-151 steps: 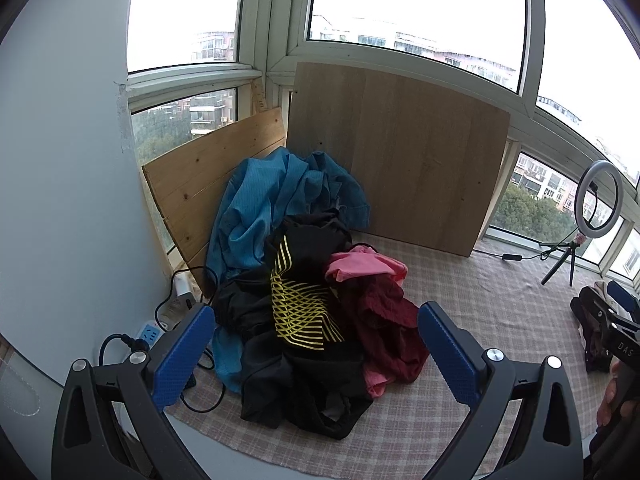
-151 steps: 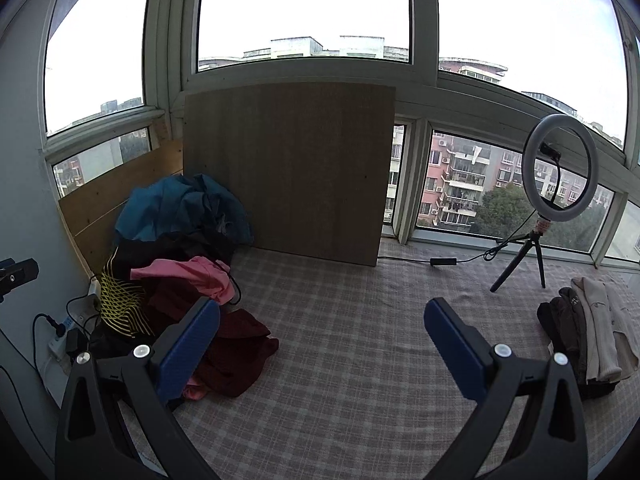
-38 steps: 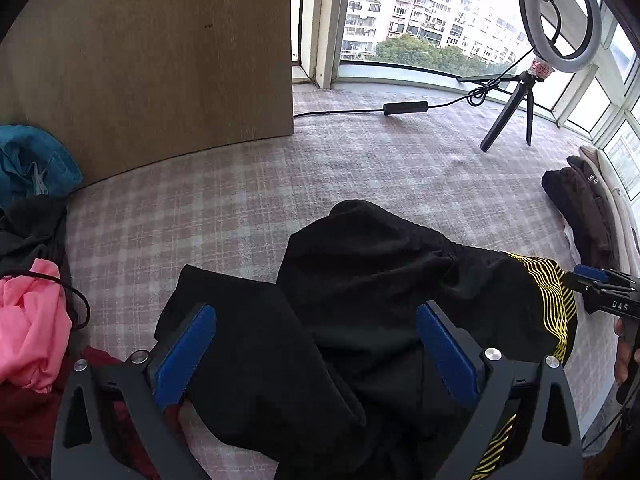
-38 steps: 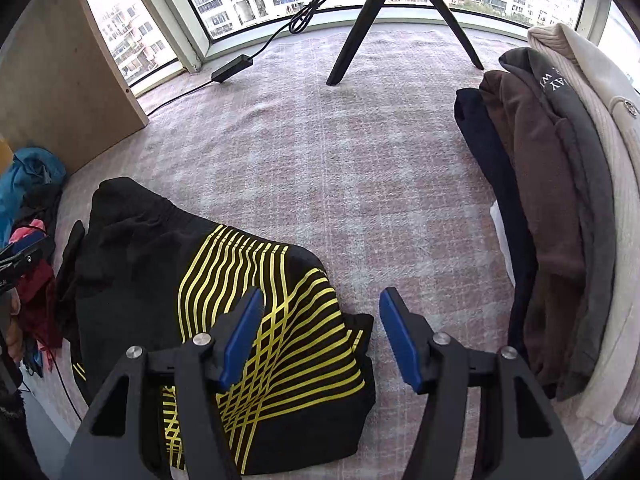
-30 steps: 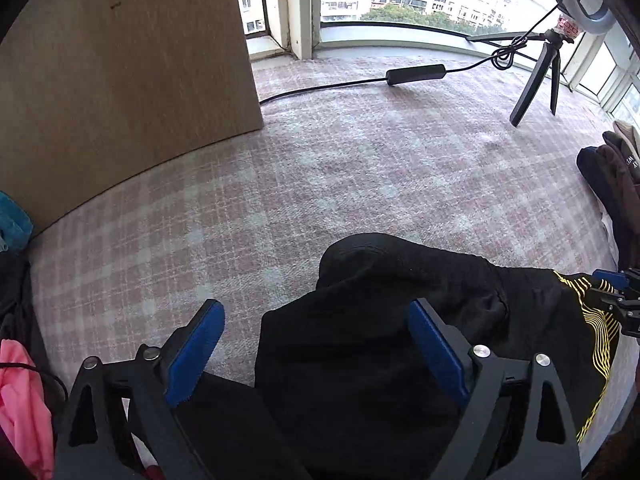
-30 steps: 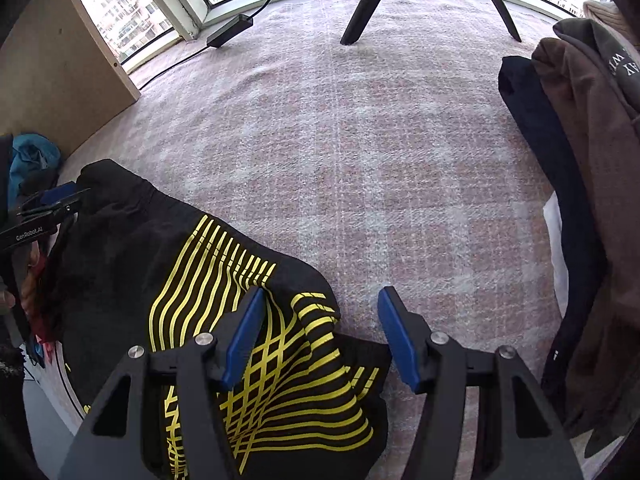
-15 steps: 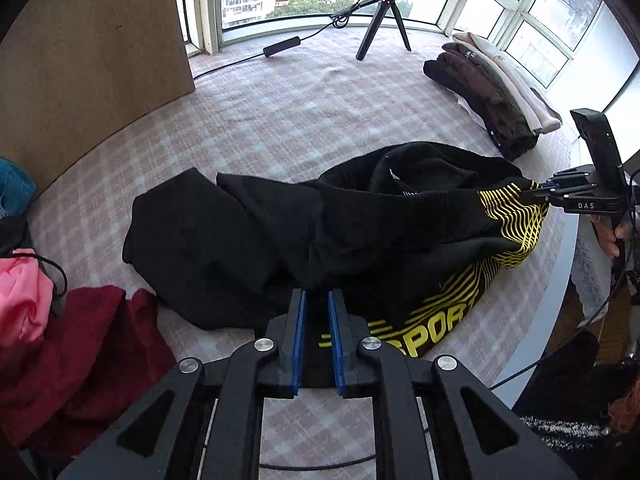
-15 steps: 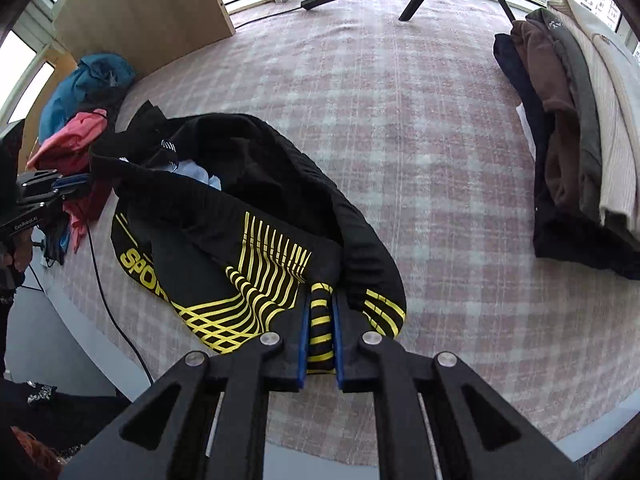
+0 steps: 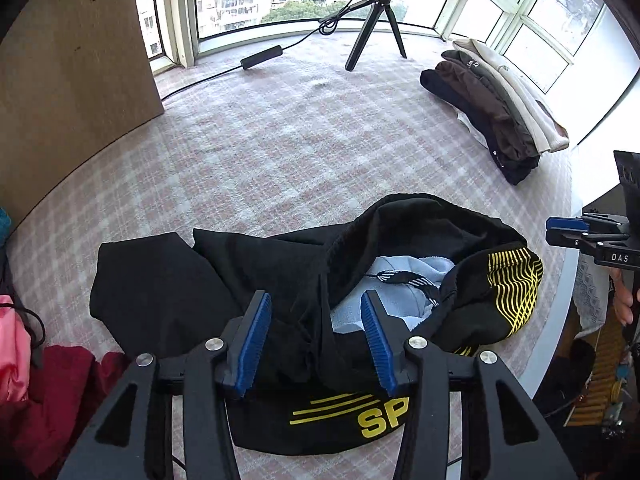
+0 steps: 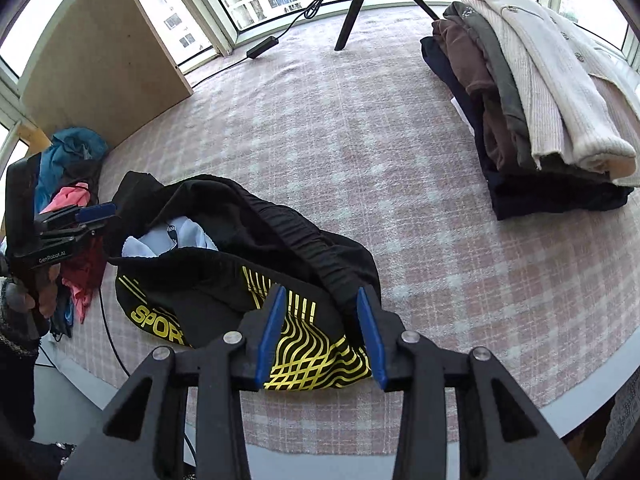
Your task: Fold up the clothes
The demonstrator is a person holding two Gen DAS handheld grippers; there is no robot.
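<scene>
- A black garment with yellow stripes (image 9: 400, 264) lies crumpled on the table (image 9: 280, 152), under a pink checked cloth, at the near edge.
- The left gripper (image 9: 316, 340) hovers with its blue pads spread, holding nothing; the garment's dark bunched end lies just below and ahead of it.
- The right gripper (image 10: 320, 330) is also spread and empty, poised over the yellow-striped end, which lies directly beneath its tips.
- The garment's long axis runs side to side, from one gripper to the other, so each gripper is nearest its own end.
- The waistband gapes open between them, showing a pale blue lining (image 9: 404, 280).
- Ahead and to the right of the right gripper sits a neat stack of folded clothes (image 10: 532, 92).
- To the left of the left gripper lies a loose heap of pink and red clothes (image 9: 36, 368).
- Judging by its rumpled lie, the garment needs flattening before any fold.
</scene>
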